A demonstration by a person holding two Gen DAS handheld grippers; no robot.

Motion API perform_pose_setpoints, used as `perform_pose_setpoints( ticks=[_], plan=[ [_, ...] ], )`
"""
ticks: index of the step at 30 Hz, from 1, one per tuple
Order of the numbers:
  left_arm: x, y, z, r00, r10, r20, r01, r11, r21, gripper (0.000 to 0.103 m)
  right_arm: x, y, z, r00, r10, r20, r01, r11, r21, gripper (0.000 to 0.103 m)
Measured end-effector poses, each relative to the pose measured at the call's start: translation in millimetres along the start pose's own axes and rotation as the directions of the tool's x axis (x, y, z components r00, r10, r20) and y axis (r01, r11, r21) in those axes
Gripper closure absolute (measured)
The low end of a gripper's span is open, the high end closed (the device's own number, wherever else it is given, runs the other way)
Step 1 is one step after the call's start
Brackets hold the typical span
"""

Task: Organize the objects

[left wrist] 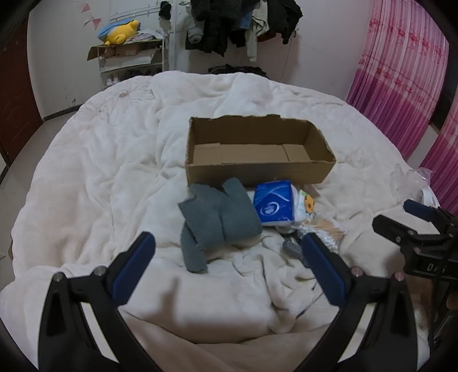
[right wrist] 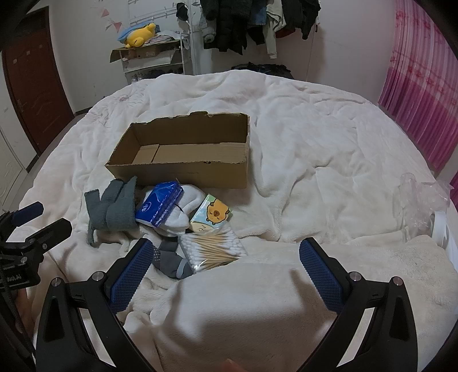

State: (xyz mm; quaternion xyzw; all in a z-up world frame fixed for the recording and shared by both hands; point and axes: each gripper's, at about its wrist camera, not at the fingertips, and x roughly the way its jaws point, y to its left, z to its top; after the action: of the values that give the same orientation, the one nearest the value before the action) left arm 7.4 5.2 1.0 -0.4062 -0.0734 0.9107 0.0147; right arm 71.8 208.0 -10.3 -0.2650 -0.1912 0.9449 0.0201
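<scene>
An open, empty cardboard box (left wrist: pixel 257 166) (right wrist: pixel 183 171) sits on the white bed. In front of it lies a pile: grey folded socks (left wrist: pixel 217 220) (right wrist: pixel 114 209), a blue tissue pack (left wrist: pixel 273 204) (right wrist: pixel 160 207), white socks (right wrist: pixel 183 217), a cartoon tissue pack (right wrist: pixel 211 213) (left wrist: pixel 307 204), a cotton swab pack (right wrist: pixel 211 247) and a dark grey sock (right wrist: pixel 171 260). My left gripper (left wrist: pixel 229 251) is open and empty, just short of the grey socks. My right gripper (right wrist: pixel 226 254) is open and empty, near the swab pack.
White rumpled duvet (right wrist: pixel 315 143) covers the bed. Crumpled clear plastic (right wrist: pixel 420 197) lies at the right edge. Pink curtains (right wrist: pixel 429 85) hang at right. A shelf with a plush toy (right wrist: pixel 140 35) and hanging clothes (right wrist: pixel 252 20) stand behind. A brown door (right wrist: pixel 34 85) is left.
</scene>
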Motion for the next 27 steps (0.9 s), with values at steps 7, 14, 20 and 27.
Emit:
perform_pose_setpoints(
  ticks=[7, 14, 20, 27],
  plan=[
    [-1.3, -2.0, 0.0, 1.0, -0.014, -0.01, 0.014, 1.0, 0.011, 0.0, -1.1, 0.6, -0.1, 1.0, -0.003, 0.002, 0.003, 1.0, 0.002, 0.0],
    [-2.0, -1.4, 0.4, 1.0, -0.018, -0.015, 0.019, 1.0, 0.018, 0.0, -1.9, 0.5, -0.6, 1.0, -0.006, 0.003, 0.006, 1.0, 0.005, 0.0],
    [-1.9, -0.9, 0.7, 1.0, -0.024, -0.016, 0.024, 1.0, 0.02, 0.0, -2.6, 0.5, -1.1, 1.0, -0.008, 0.004, 0.008, 1.0, 0.007, 0.0],
    [-1.5, -1.6, 0.4, 0.999, -0.03, -0.017, 0.03, 0.999, 0.021, 0.0, -4.3, 1.4, -1.0, 1.0, -0.009, 0.007, 0.009, 1.0, 0.008, 0.0]
  ],
)
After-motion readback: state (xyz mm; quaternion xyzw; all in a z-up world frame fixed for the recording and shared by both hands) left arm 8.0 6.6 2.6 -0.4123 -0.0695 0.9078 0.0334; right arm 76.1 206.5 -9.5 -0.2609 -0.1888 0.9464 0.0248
